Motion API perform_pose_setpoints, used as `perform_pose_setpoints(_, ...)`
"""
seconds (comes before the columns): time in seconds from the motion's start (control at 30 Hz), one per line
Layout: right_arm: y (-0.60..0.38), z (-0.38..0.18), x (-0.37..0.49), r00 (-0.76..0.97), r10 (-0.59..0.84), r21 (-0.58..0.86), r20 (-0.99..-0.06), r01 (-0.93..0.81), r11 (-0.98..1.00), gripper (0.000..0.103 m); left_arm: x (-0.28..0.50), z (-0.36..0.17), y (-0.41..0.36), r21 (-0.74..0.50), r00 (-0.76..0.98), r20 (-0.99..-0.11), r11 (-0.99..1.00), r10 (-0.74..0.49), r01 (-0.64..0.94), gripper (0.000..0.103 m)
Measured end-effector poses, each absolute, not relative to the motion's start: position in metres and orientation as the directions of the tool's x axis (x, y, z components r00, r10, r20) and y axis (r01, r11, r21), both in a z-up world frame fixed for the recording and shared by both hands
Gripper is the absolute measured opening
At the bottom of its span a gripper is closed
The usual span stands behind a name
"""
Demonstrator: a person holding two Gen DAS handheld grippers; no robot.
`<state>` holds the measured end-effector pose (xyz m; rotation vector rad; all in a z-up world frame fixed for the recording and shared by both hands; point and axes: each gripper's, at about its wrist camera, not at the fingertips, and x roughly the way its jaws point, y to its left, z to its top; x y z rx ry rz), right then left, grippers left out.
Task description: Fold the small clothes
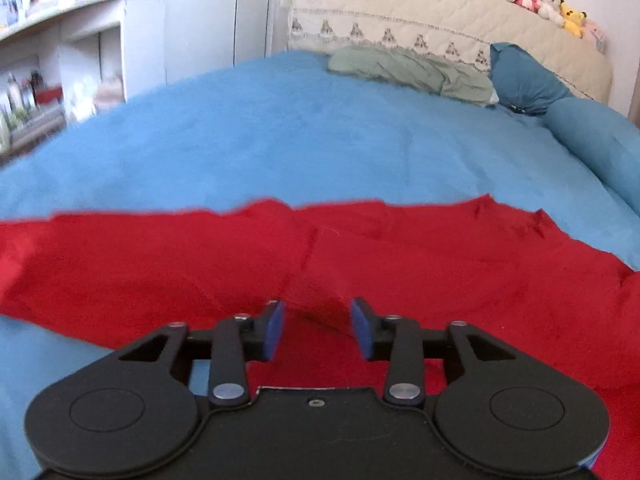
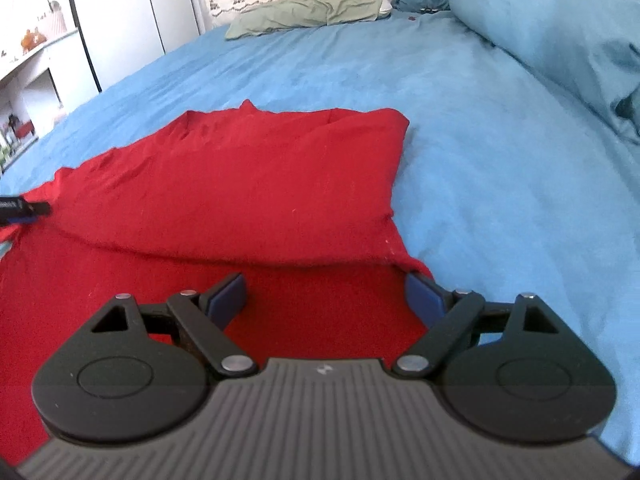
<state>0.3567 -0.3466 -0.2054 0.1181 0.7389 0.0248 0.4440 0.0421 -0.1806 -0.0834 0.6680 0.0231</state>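
A: What fills the scene?

B: A bed [image 2: 460, 128] covered in a blue sheet, used here as the folding place. Pillows and a quilted headboard sit at the far end, well clear of the work.

A: And the clothing?

B: A red garment [image 2: 248, 184] lies spread on the near part of the bed. One layer is already turned over onto another, leaving a soft ridge across it, likely a first fold.

A: Where are the tools?

B: The right gripper [image 2: 325, 298] hangs over the garment's near right edge, fingers spread wide, holding nothing. The left gripper [image 1: 318, 330] hovers above the fold ridge with fingers partly apart, empty too, probably lining up the next pinch.
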Motion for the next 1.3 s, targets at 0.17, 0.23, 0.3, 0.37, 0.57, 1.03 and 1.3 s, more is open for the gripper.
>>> perform_pose_setpoints(0.17,-0.326,-0.183,0.347,0.796,0.092,0.084,-0.598,-0.052,0.995,0.103,0.435,-0.156,0.023,-0.026,0.85,-0.521,0.997,-0.071,0.068,0.094)
perform_pose_setpoints(0.23,-0.319,-0.181,0.358,0.805,0.096,0.09,-0.585,-0.053,0.995,0.103,0.446,-0.158,0.01,-0.051,0.825,-0.549,0.991,-0.132,0.125,0.094)
perform_pose_setpoints(0.3,-0.314,-0.186,0.372,0.804,0.084,0.1,-0.589,-0.03,0.995,0.103,0.46,-0.166,-0.003,-0.052,0.792,-0.592,0.987,-0.151,0.15,0.094)
perform_pose_setpoints(0.37,-0.314,-0.194,0.385,0.791,0.074,0.125,-0.607,0.003,0.992,0.103,0.469,-0.178,-0.011,-0.045,0.754,-0.638,0.985,-0.157,0.166,0.094)
perform_pose_setpoints(0.57,-0.32,-0.21,0.395,0.749,0.06,0.15,-0.66,0.053,0.987,0.103,0.474,-0.196,-0.005,-0.058,0.705,-0.693,0.987,-0.148,0.15,0.094)
perform_pose_setpoints(1.03,-0.254,-0.082,0.315,0.836,0.111,0.09,-0.538,-0.074,0.993,0.103,0.373,-0.07,0.101,-0.187,0.834,-0.52,0.977,-0.188,0.104,0.103)
perform_pose_setpoints(1.3,-0.2,-0.08,0.295,0.799,0.151,0.144,-0.581,-0.082,0.986,0.103,0.343,-0.078,0.228,-0.282,0.835,-0.545,0.954,-0.073,-0.101,0.103)
